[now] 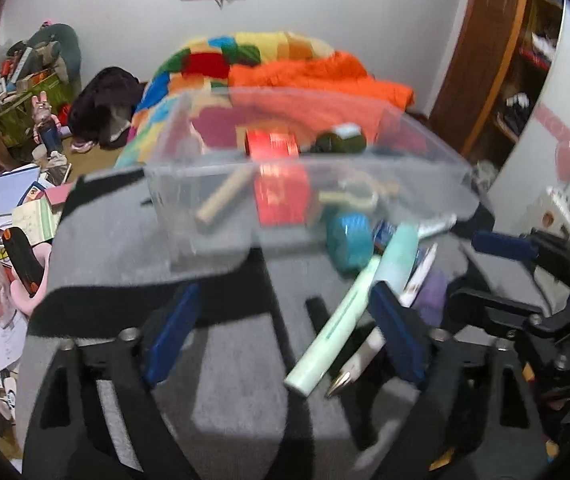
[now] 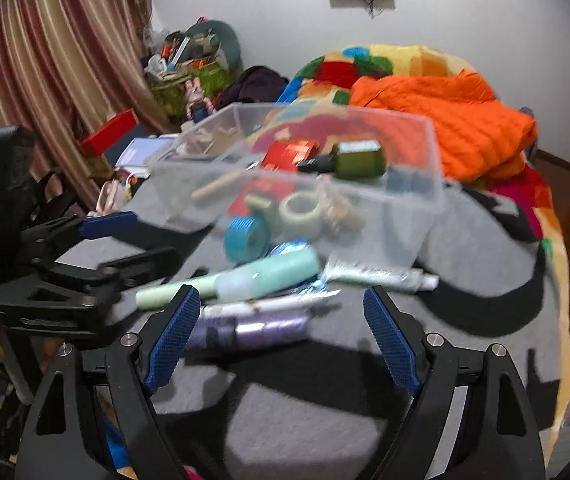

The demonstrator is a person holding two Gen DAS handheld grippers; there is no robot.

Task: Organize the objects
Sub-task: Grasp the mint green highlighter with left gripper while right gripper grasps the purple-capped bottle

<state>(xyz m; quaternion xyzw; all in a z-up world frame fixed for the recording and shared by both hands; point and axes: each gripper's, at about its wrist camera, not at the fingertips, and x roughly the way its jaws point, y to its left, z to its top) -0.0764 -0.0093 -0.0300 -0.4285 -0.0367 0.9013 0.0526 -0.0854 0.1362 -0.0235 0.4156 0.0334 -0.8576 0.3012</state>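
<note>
Grey blanket (image 2: 305, 412) carries a clear bin (image 2: 425, 152) and spilled tubes (image 2: 269, 272). Left gripper (image 1: 285, 332) and right gripper (image 2: 281, 336) both gape, gripping nothing. Only the right view shows a purple tube (image 2: 261, 330); only the left, a pen (image 1: 361, 364).

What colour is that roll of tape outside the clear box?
Blue roll of tape, seen best from the right wrist.
</note>
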